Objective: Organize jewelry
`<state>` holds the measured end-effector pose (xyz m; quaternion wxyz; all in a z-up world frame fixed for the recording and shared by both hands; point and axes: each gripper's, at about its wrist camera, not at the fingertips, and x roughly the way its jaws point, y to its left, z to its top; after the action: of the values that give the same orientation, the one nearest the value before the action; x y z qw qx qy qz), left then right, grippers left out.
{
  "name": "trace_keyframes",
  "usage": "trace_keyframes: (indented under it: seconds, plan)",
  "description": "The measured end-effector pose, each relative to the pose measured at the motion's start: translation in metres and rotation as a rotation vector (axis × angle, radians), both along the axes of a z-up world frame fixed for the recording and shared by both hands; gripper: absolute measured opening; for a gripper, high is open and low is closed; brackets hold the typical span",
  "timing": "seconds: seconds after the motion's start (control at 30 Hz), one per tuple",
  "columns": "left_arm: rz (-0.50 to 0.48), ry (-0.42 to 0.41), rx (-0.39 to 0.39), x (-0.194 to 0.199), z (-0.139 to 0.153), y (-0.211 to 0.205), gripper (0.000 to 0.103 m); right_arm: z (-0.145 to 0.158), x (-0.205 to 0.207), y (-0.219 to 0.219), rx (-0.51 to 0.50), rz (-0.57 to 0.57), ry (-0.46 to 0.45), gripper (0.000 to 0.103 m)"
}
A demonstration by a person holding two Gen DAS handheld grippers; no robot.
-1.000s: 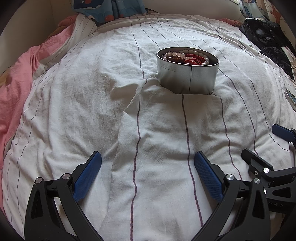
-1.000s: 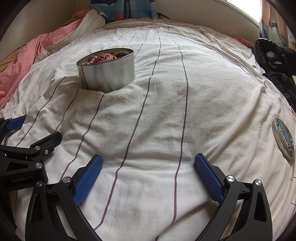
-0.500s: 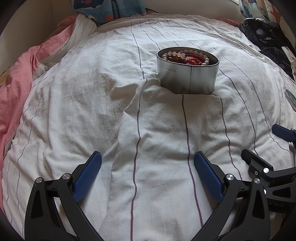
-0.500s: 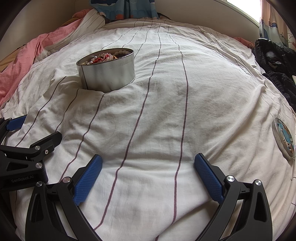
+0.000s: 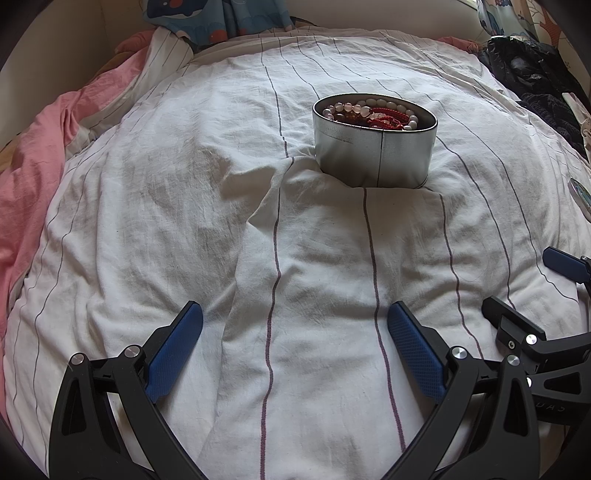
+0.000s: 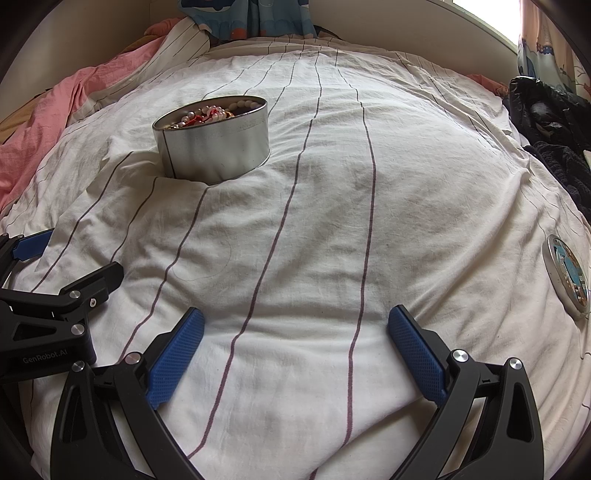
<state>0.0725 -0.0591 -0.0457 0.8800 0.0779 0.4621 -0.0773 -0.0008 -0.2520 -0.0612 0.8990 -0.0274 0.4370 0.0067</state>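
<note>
This is a bedroom in a home: nearly the whole view is a bed covered by a rumpled white duvet with thin dark stripes (image 5: 295, 229), with a crumpled pink sheet (image 5: 33, 155) bunched along its left edge. A blue cartoon-printed fabric (image 6: 251, 18) lies at the head of the bed against a plain beige wall (image 6: 388, 26). A heap of dark clothing (image 6: 550, 122) sits on the right side beside a patterned curtain (image 6: 539, 48) at a bright window.

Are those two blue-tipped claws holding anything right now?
No, nothing is held. The left gripper and right gripper are both open over the striped duvet; the jewelry sits in the metal tin farther ahead.
</note>
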Motion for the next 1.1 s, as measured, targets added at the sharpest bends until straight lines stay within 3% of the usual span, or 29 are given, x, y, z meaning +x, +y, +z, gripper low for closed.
trace_keyframes:
  seconds: [1.1]
  plan:
    - [0.0,0.008,0.015,0.0003,0.0012,-0.002,0.097,0.0001,0.0001,-0.0001,0.0,0.0,0.0,0.096]
